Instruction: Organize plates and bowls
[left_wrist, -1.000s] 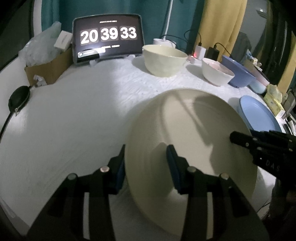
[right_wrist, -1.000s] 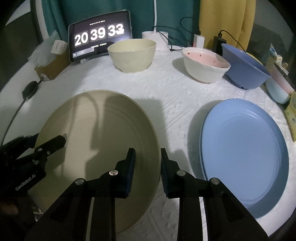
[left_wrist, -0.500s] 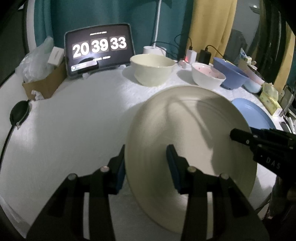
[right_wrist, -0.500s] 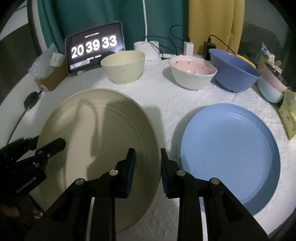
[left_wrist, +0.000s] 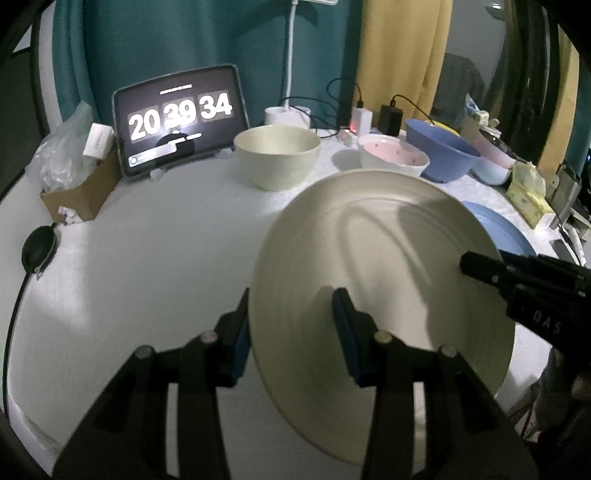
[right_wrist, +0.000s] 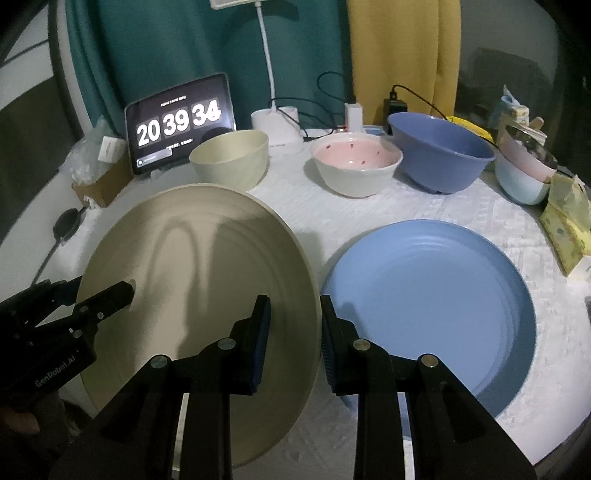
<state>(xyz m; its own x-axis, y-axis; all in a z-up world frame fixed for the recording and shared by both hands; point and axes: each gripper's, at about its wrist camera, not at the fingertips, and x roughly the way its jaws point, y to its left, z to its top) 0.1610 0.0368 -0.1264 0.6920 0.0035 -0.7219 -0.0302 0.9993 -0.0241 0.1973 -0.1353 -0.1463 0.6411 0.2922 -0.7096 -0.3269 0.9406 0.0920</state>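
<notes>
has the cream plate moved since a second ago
Yes. Gripped at opposite rims by the left gripper and right gripper, the cream plate has risen: its far edge now overlaps the pink-lined bowl, which sat clear beyond it before.

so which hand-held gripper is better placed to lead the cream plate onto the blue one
Right. The right hand-held gripper clamps the cream plate on the rim beside the blue plate; the left hand-held gripper holds the far rim.

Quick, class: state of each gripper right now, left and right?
Left gripper: shut on the cream plate, at its left rim.
Right gripper: shut on the same plate's right rim.
</notes>
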